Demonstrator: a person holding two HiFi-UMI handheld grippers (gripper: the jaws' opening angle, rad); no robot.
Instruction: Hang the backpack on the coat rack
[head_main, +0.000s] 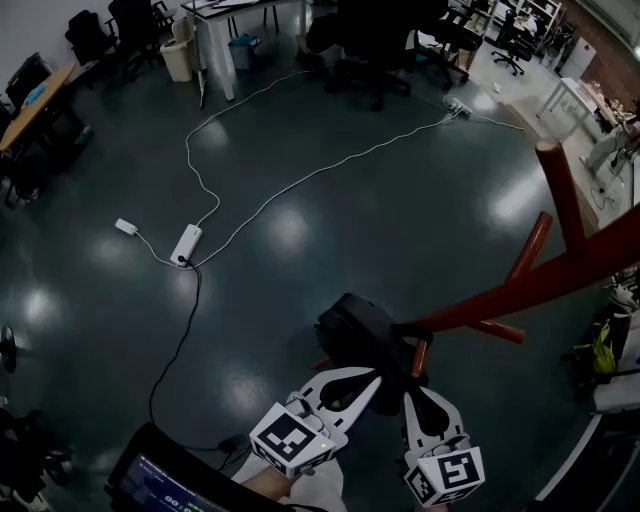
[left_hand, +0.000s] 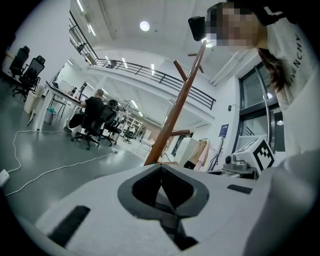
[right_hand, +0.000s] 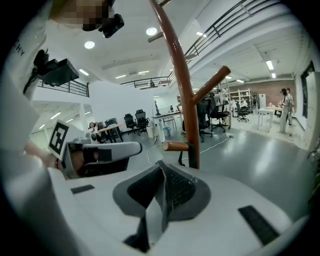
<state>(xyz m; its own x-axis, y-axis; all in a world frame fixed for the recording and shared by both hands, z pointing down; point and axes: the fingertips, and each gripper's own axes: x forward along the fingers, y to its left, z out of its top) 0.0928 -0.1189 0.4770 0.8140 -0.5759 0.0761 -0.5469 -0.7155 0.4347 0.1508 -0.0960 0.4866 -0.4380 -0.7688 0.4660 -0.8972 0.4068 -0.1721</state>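
Observation:
A red-brown wooden coat rack (head_main: 560, 270) rises at the right of the head view, and its pole (left_hand: 175, 110) (right_hand: 182, 85) stands just beyond the jaws in both gripper views. The black backpack (head_main: 352, 335) hangs low beside a short peg (head_main: 420, 356). My left gripper (head_main: 372, 380) (left_hand: 161, 172) is shut on a black strap of the backpack. Close on its right, my right gripper (head_main: 410, 395) (right_hand: 161, 170) is shut on a grey-black webbing strap (right_hand: 150, 220). The bag's body is hidden in both gripper views.
White cables and a power strip (head_main: 186, 245) lie across the dark glossy floor. Desks, office chairs (head_main: 375, 40) and a bin (head_main: 178, 58) stand at the back. A dark screen (head_main: 165, 480) sits at the bottom left. A person sits at a desk (left_hand: 92, 112).

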